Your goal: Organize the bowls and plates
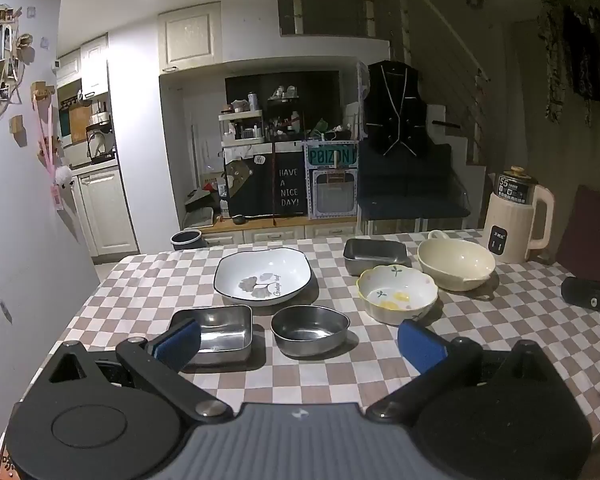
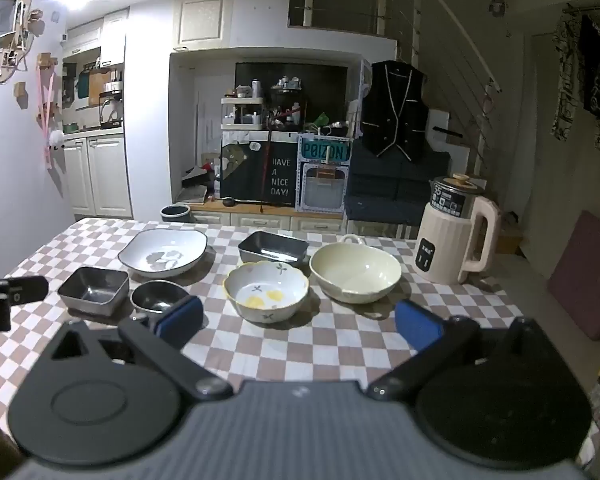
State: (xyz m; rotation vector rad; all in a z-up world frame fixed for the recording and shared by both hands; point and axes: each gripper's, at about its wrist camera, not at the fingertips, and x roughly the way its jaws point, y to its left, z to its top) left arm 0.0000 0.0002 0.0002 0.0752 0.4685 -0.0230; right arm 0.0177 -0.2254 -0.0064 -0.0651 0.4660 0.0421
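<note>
On the checkered table (image 1: 140, 292) stand a white leaf-print plate (image 1: 263, 276), a square steel dish (image 1: 220, 332), a round steel bowl (image 1: 310, 329), a dark rectangular tin (image 1: 375, 255), a yellow-rimmed flower bowl (image 1: 396, 293) and a cream handled bowl (image 1: 456, 263). My left gripper (image 1: 300, 340) is open and empty, just before the two steel dishes. My right gripper (image 2: 298, 320) is open and empty, in front of the flower bowl (image 2: 266, 290), with the cream bowl (image 2: 355, 272), tin (image 2: 273, 247), plate (image 2: 163, 254), square dish (image 2: 94, 290) and round bowl (image 2: 158, 298) beyond.
A cream electric kettle (image 1: 518, 222) stands at the table's back right corner (image 2: 456, 236). Part of the right gripper shows at the right edge of the left wrist view (image 1: 596, 304); part of the left gripper shows at the left edge of the right wrist view (image 2: 8, 300).
</note>
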